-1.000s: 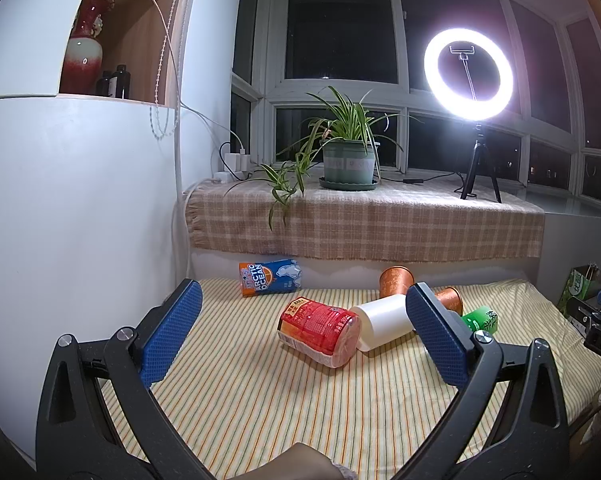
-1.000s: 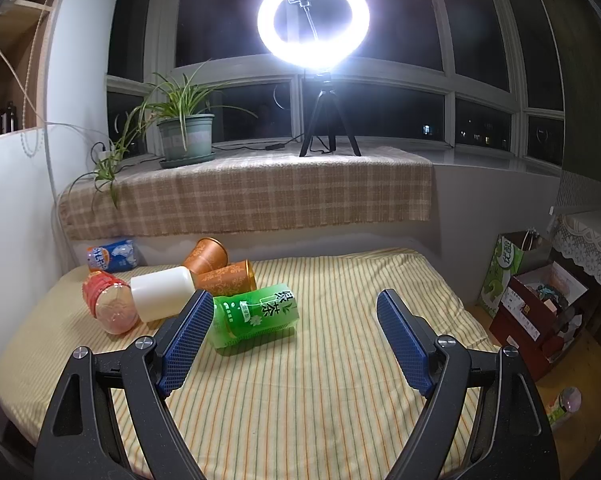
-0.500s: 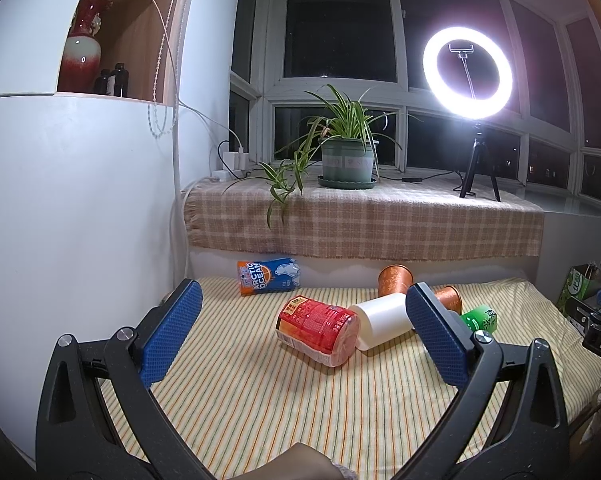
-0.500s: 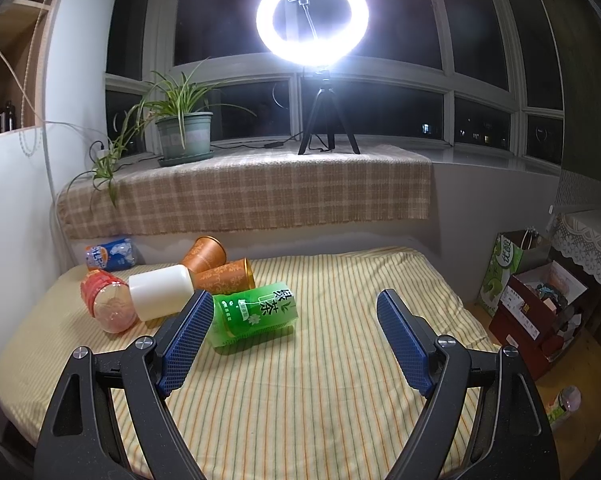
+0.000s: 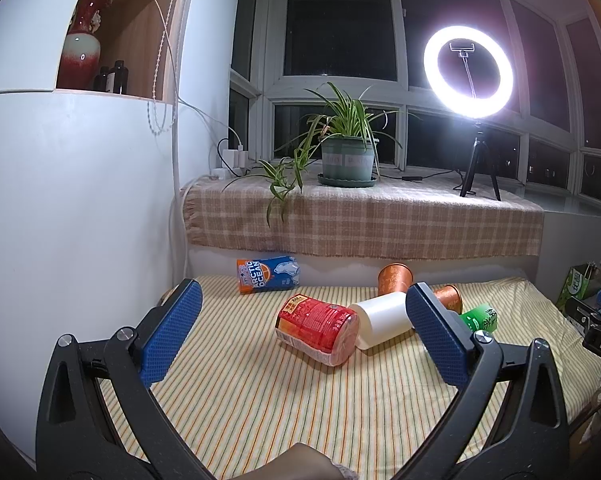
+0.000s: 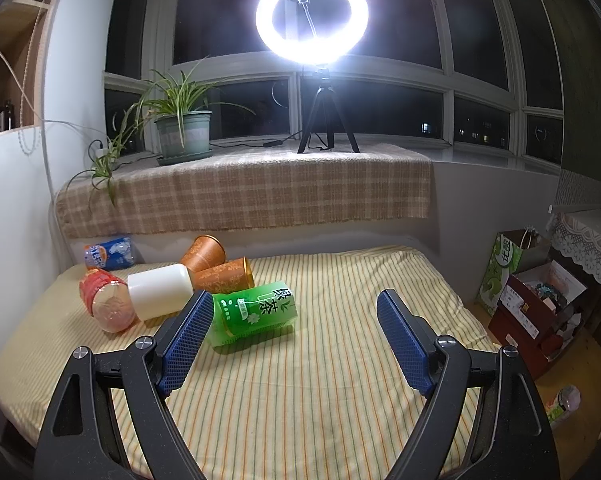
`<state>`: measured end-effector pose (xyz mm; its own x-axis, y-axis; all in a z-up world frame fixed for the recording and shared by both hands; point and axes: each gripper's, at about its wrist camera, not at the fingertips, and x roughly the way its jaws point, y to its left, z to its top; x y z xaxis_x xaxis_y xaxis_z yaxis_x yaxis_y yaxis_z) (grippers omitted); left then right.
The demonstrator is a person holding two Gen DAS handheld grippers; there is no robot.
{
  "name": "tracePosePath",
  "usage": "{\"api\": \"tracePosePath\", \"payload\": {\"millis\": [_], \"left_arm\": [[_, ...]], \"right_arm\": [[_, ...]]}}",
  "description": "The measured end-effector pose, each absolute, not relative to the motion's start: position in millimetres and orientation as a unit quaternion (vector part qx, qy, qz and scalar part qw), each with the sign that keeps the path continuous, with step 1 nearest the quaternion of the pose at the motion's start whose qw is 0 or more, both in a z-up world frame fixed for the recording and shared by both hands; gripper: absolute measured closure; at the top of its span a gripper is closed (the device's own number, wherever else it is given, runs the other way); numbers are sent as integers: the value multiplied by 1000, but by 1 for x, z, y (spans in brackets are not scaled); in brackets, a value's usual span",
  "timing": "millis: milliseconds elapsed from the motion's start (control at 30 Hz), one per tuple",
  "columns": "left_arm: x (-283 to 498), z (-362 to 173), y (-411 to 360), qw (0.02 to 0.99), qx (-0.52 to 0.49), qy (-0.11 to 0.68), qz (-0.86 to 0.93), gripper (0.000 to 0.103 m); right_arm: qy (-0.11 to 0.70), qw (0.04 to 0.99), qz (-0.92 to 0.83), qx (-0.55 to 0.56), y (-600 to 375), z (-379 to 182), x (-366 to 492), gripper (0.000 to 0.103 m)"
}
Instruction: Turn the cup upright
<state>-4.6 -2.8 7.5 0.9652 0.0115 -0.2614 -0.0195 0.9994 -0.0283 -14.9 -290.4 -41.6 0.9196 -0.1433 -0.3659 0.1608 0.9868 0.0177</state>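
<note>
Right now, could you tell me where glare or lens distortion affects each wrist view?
Right wrist view: the ring light blooms white, washing out the window around it. Left wrist view: ring light glare is milder; fisheye bends the white wall and window frames.

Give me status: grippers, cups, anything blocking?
Left gripper open, empty. Right gripper open, empty. Green cup on its side, nearest the right gripper. White cup and orange cups crowd behind it.

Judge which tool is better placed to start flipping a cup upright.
Probably the right tool: it is open, with the green cup lying on its side close ahead. The left tool, also open, faces the red cup farther off.
</note>
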Motion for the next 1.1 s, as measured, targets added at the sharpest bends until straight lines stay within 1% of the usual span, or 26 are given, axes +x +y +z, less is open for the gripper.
{"api": "tracePosePath", "payload": {"millis": [400, 867, 1100], "left_arm": [[4, -10, -1, 989, -14, 145, 9, 0], [40, -18, 31, 984, -3, 179, 20, 0], [54, -22, 54, 981, -6, 192, 37, 0]], "right_arm": [[194, 978, -80, 22, -288, -48, -10, 19], [210, 975, -65, 10, -271, -49, 14, 19], [208, 978, -23, -22, -250, -38, 41, 19]]}}
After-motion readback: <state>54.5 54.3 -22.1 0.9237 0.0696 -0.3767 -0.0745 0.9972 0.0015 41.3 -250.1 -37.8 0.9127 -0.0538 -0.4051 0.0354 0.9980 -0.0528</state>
